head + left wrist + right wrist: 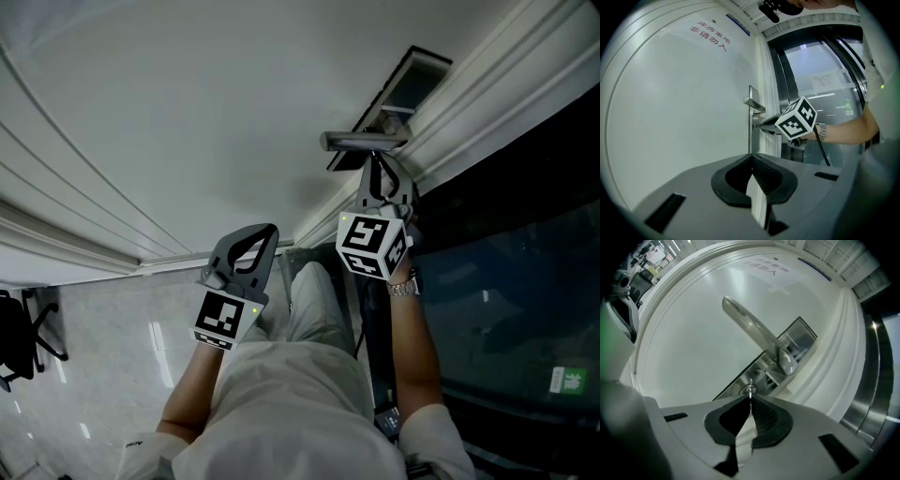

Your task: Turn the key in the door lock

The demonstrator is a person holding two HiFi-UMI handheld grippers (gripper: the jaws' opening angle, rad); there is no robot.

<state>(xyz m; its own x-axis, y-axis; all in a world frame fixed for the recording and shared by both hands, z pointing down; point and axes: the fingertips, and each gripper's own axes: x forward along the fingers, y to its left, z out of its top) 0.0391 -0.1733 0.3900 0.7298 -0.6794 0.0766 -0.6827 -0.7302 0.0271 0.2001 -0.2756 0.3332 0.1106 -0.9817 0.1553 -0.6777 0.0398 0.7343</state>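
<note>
Under the one handle (757, 333) on the door (693, 343), the right gripper (750, 398) pinches the single key (750, 390) in the lock plate (790, 348), while the left gripper (751, 159) hangs well apart facing the door, its two jaws pressed together, holding nothing.

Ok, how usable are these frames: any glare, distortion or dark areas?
Head view: dim and flat, the glass panel at right nearly black, no blur. Left gripper view: strong fisheye bends the door; edges vignetted. Right gripper view: same bowing, bright highlights on the door handle, yet the key at the jaw tips is sharp.
</note>
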